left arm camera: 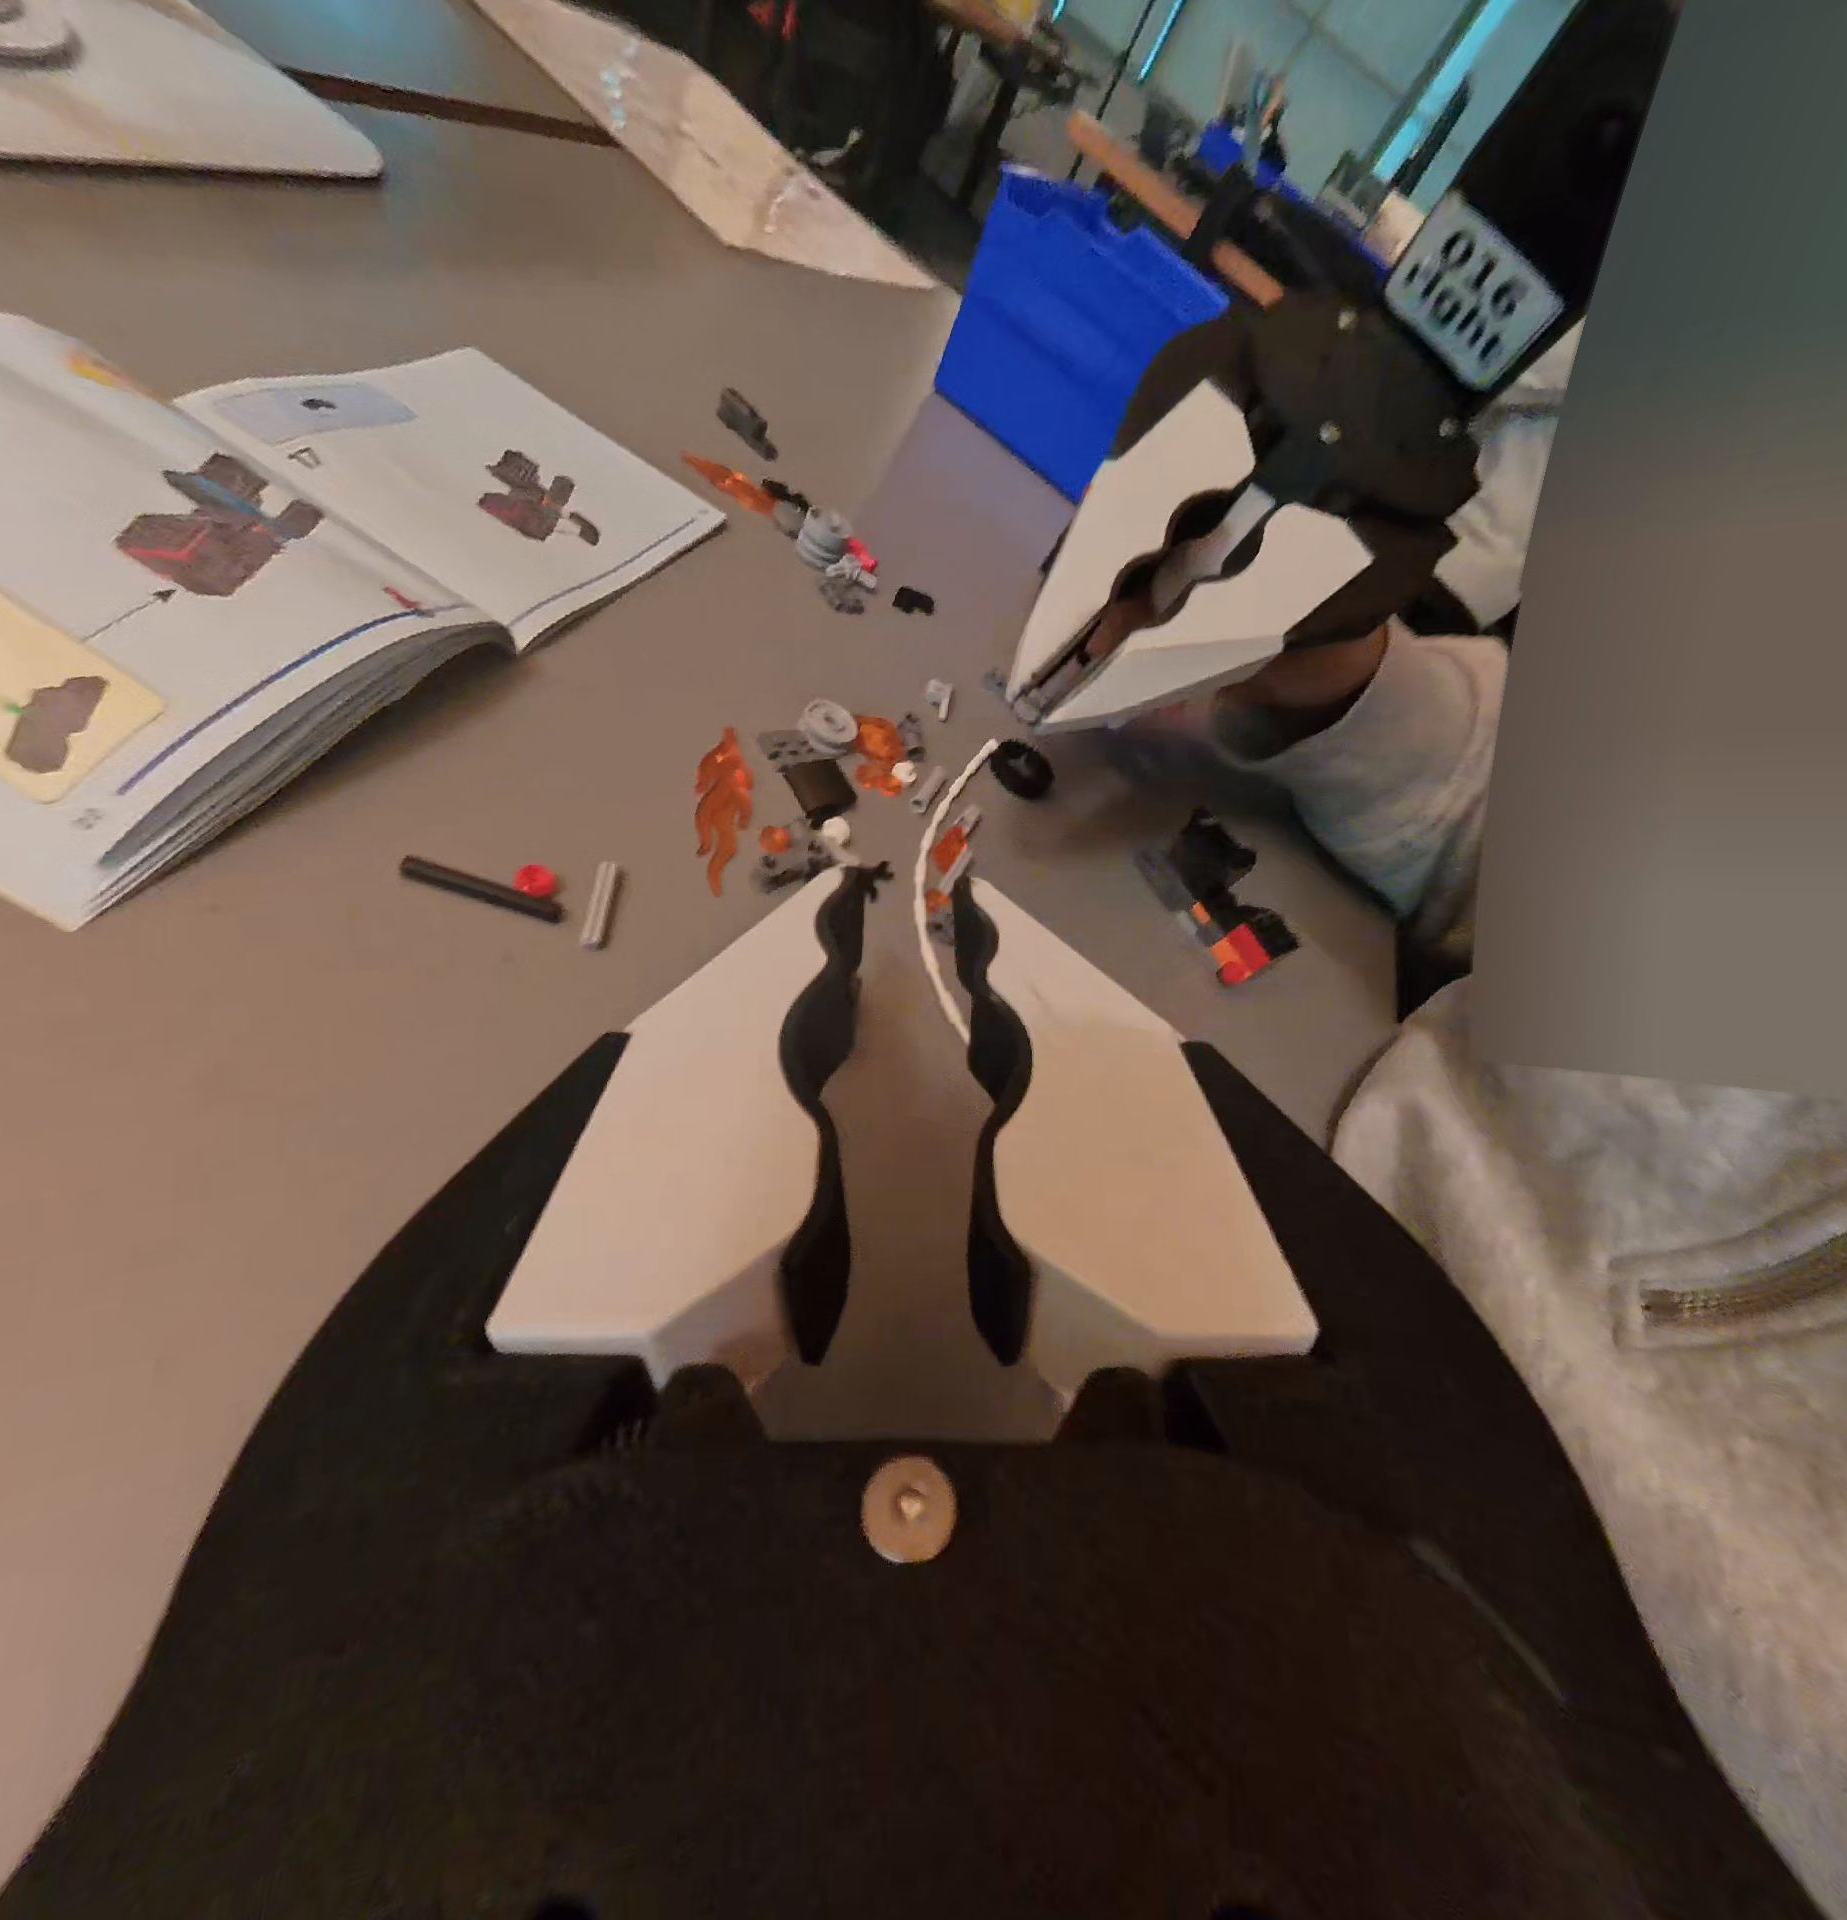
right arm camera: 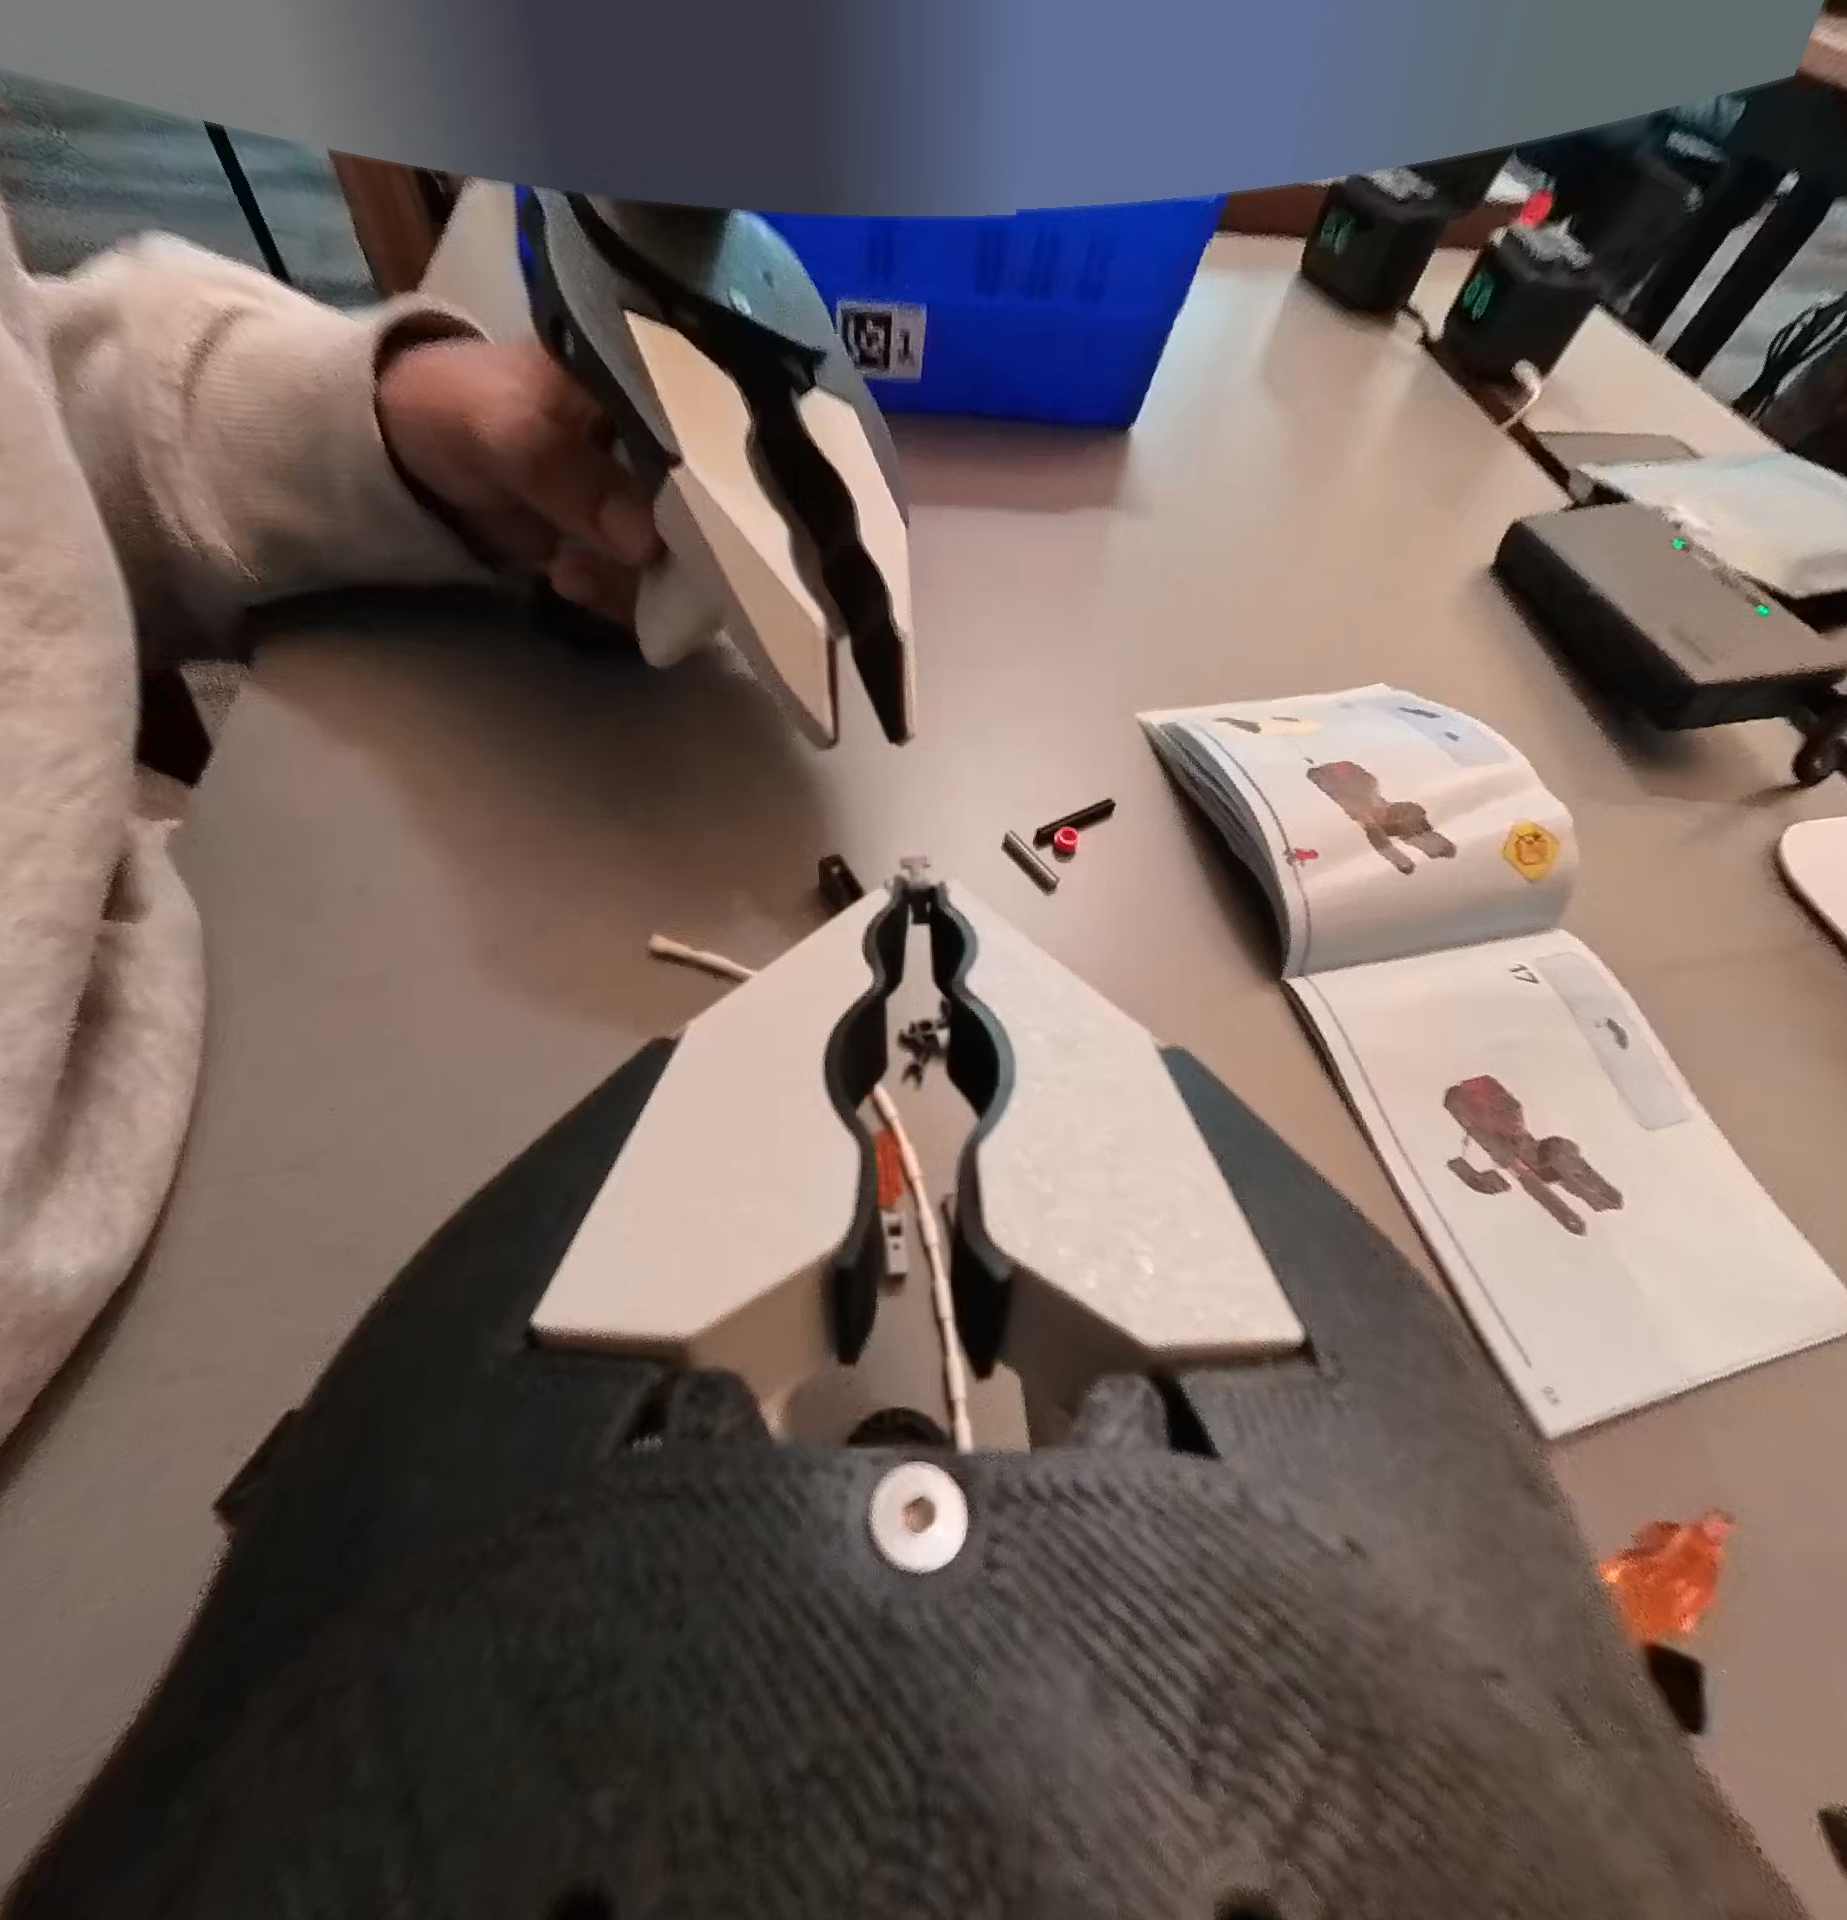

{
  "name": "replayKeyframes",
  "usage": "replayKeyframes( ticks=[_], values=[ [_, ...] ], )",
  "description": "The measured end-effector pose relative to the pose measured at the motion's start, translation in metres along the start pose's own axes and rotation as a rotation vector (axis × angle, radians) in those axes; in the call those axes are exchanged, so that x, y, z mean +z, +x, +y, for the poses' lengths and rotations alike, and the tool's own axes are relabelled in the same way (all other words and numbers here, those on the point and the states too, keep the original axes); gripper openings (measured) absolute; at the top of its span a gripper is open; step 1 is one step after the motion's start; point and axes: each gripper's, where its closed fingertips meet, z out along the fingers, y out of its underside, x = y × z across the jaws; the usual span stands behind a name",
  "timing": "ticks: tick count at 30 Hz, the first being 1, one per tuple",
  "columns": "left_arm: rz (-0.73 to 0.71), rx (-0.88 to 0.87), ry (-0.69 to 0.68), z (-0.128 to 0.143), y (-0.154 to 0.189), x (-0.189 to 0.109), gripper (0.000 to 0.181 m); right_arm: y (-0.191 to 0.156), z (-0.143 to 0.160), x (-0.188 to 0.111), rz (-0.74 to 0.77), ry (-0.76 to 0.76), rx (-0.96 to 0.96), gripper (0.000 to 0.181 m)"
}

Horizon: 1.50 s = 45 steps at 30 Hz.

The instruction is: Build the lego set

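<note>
My right gripper [right arm camera: 914, 883] is shut on a small light grey lego piece [right arm camera: 915, 865] at its tips, low over the table; it also shows in the left wrist view [left arm camera: 1025, 709]. My left gripper [left arm camera: 908, 881] is open and empty, its tips just above a scatter of loose pieces [left arm camera: 825, 769]; in the right wrist view it [right arm camera: 862, 732] hangs above and beyond my right gripper's tips. A white flexible hose [left arm camera: 940, 831] curves between the left fingers. Orange flame pieces [left arm camera: 727, 800], a black wheel [left arm camera: 1023, 769] and a part-built dark model [left arm camera: 1220, 904] lie nearby.
An open instruction booklet [left arm camera: 275, 582] lies on the left. A black axle [left arm camera: 479, 888], red stud [left arm camera: 532, 881] and grey pin [left arm camera: 600, 904] lie before it. More pieces [left arm camera: 825, 540] lie farther back. A blue bin [left arm camera: 1064, 332] stands past the table edge. Black boxes [right arm camera: 1667, 613] sit far right. My right fingertips sit around 6 centimeters from my left ones. My right tips are roughly 11 centimeters from the black wheel [left arm camera: 1023, 769].
</note>
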Motion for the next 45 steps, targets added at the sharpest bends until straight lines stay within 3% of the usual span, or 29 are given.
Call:
replayKeyframes(
  ticks=[8, 19, 32, 36, 45],
  values=[
    [-0.141, 0.157, -0.238, 0.034, -0.013, 0.003, 0.027, -0.004, 0.016, 0.038, -0.159, -0.315, 0.048, 0.002],
    [-0.142, 0.090, -0.318, 0.047, -0.018, 0.008, 0.019, -0.016, 0.031, 0.061, -0.363, -0.591, -0.027, 0.002],
    [-0.148, 0.103, -0.369, 0.053, -0.018, 0.014, 0.017, -0.017, 0.041, 0.067, -0.418, -0.652, -0.114, 0.001],
    [-0.169, 0.109, -0.376, 0.054, -0.020, 0.016, 0.008, -0.018, 0.043, 0.069, -0.438, -0.647, -0.112, 0.002],
    [-0.152, 0.079, -0.372, 0.053, -0.020, 0.016, 0.007, -0.015, 0.042, 0.070, -0.418, -0.590, -0.128, 0.002]
  ],
)
